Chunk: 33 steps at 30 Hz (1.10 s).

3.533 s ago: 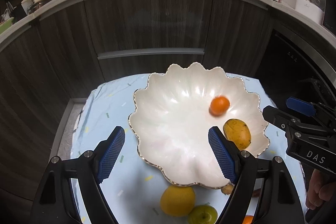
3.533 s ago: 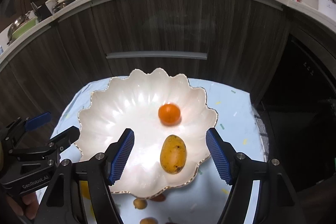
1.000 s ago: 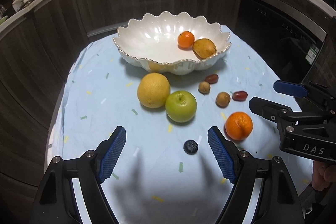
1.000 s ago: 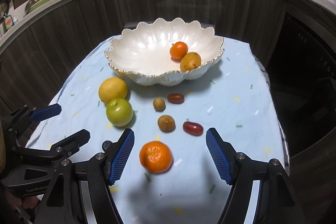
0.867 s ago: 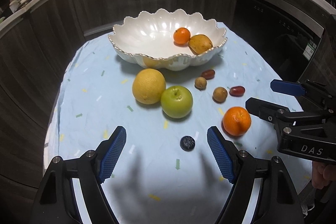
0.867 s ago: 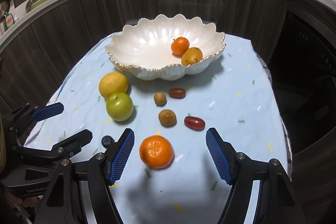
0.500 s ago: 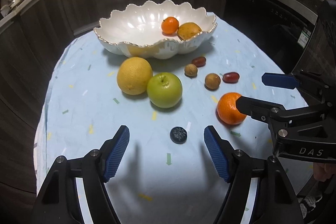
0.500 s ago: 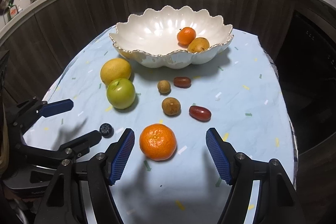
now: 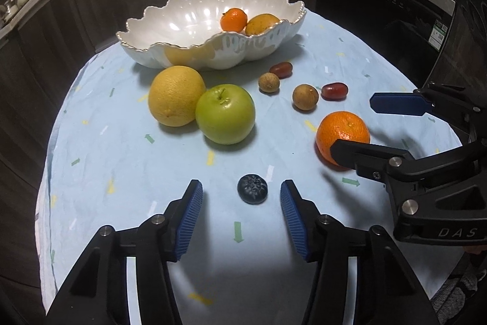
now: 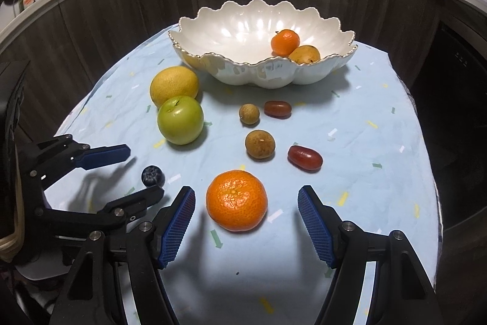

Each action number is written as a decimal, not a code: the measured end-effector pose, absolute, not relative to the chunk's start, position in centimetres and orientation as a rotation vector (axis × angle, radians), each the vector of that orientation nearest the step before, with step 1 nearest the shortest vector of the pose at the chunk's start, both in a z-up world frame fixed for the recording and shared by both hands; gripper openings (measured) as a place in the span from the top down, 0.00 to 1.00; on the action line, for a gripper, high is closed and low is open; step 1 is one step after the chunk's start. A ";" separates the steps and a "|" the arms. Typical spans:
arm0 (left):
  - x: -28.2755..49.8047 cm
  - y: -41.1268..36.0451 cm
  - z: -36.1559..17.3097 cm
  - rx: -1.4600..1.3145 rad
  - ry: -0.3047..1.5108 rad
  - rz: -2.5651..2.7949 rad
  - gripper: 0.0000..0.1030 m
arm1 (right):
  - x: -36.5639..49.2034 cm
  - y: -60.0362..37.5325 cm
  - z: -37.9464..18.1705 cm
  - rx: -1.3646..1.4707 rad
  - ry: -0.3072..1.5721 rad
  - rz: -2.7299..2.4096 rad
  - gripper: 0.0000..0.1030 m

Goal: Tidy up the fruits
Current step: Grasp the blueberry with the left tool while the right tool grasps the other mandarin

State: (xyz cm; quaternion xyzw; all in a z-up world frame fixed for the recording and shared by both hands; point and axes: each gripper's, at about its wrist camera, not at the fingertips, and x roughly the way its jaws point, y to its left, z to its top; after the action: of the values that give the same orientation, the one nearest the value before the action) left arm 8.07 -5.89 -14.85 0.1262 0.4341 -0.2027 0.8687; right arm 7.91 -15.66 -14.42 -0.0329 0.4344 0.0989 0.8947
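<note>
Blue ribbed pads line both tongs, and both stand spread apart, holding nothing. The left gripper [image 9: 241, 201] hangs low over the pale blue tablecloth [image 9: 100, 160] with a dark blueberry [image 9: 252, 189] sitting just ahead of its tips, between the two fingers and touching neither. The right gripper [image 10: 246, 210] brackets a mandarin [image 10: 236, 200] the same way, the fruit lying just beyond its open fingers. Past the right tongs lie two brown longans [image 10: 260, 144] and two red dates [image 10: 305, 158], loose and apart from one another. Beyond the left tongs a green apple [image 9: 225, 114] sits against a yellow orange [image 9: 176, 95]. Farthest off stands the scalloped white bowl [image 10: 213, 20], holding a small mandarin [image 10: 285, 42] and a yellow mango [image 10: 304, 54] pressed together at its right side.
</note>
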 end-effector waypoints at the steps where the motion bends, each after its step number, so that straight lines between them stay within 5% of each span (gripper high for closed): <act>1: 8.1 -6.0 -15.0 0.267 0.907 -0.425 0.51 | 8.0 -15.7 -14.5 -0.068 0.902 0.207 0.31; 12: 8.6 -6.3 -15.6 0.246 0.908 -0.450 0.60 | 8.8 -16.0 -15.5 -0.033 0.922 0.221 0.33; 23: 8.2 -6.5 -15.6 0.246 0.883 -0.477 0.74 | 9.3 -15.7 -16.5 -0.005 0.957 0.274 0.54; 33: 8.2 -6.4 -15.6 0.257 0.876 -0.461 0.80 | 8.8 -15.5 -16.3 -0.022 0.944 0.268 0.57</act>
State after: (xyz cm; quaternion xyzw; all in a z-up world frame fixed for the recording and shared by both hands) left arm 8.17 -6.40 -15.57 0.1231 0.4192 -0.2204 0.8721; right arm 8.84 -15.49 -16.31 -0.0108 0.4534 0.1289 0.8819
